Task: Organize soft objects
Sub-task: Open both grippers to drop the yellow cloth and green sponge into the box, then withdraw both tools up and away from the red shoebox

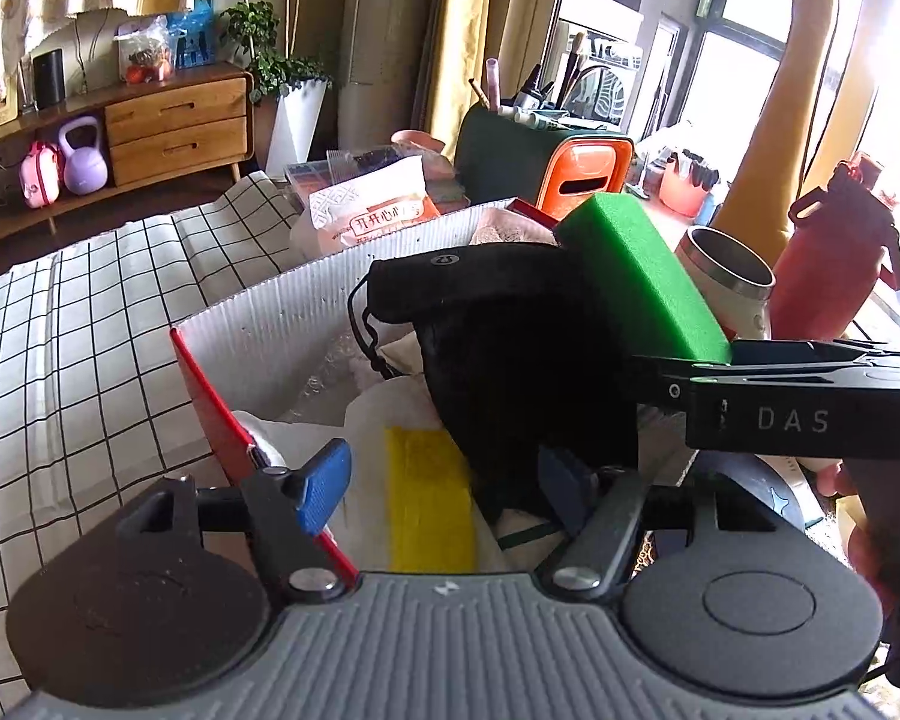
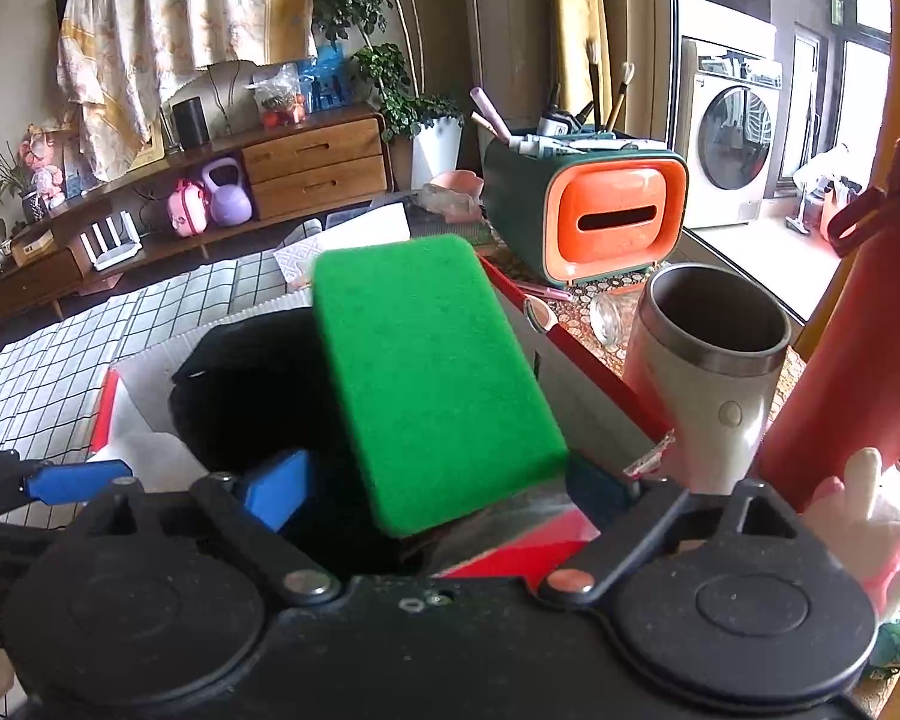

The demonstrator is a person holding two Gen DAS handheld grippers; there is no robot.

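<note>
- I see a living room: a wooden sideboard (image 2: pixel 306 162), a potted plant (image 2: pixel 402 102), a washing machine (image 2: pixel 729 144) by the window.
- The white-lined, red-edged box (image 1: pixel 282 324) stands on a cluttered desk (image 2: pixel 588 306), a checked cloth (image 1: pixel 72 324) to its left.
- My left hand-held gripper (image 1: pixel 444 480) is released; the black pouch (image 1: pixel 510 330) lies between its pads, inside the box.
- My right hand-held gripper (image 2: pixel 438 489) is released around the green sponge (image 2: pixel 432 372), over the box's right rim.
- A steel cup (image 2: pixel 711 360) and red bottle (image 2: pixel 858 348) crowd that rim.
</note>
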